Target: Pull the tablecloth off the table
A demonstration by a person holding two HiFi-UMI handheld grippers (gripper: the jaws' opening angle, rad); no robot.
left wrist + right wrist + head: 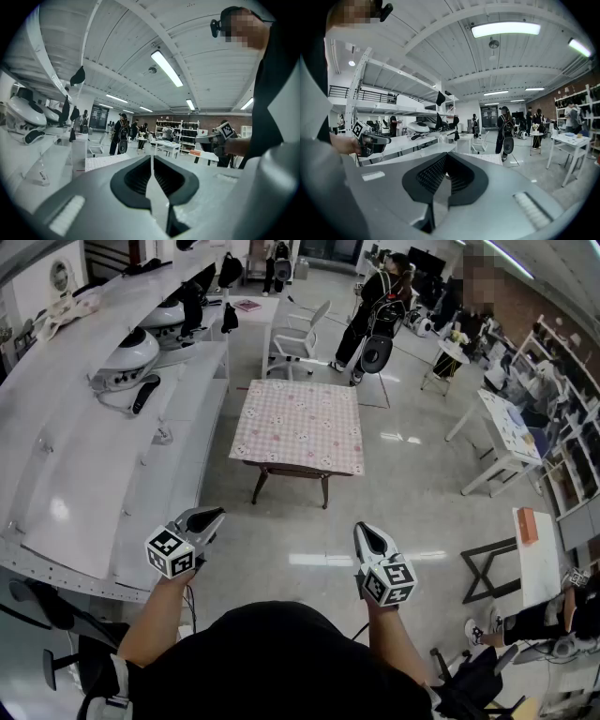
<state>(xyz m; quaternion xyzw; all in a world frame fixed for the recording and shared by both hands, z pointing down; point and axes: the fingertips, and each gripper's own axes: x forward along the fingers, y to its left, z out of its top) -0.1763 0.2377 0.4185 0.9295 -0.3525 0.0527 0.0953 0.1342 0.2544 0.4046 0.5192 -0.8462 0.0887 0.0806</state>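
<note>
Pink checked tablecloth point(298, 424) lies spread flat over a small worktop with dark wooden legs point(260, 482), its edges hanging over the sides. The worktop stands on the glossy grey floor point(403, 484), well apart from us. We hold the left gripper point(214, 517) and the right gripper point(364, 531) low in front of our body, both aimed toward the cloth. Each pair of fingers is clenched together on nothing. A long white shelf unit point(112, 446) runs along our left.

The tablecloth point(298, 426) is lying on the table point(260, 486). Shelves point(84, 418) are standing left of it. A chair point(298, 341) and a person point(370, 310) are standing behind it.
</note>
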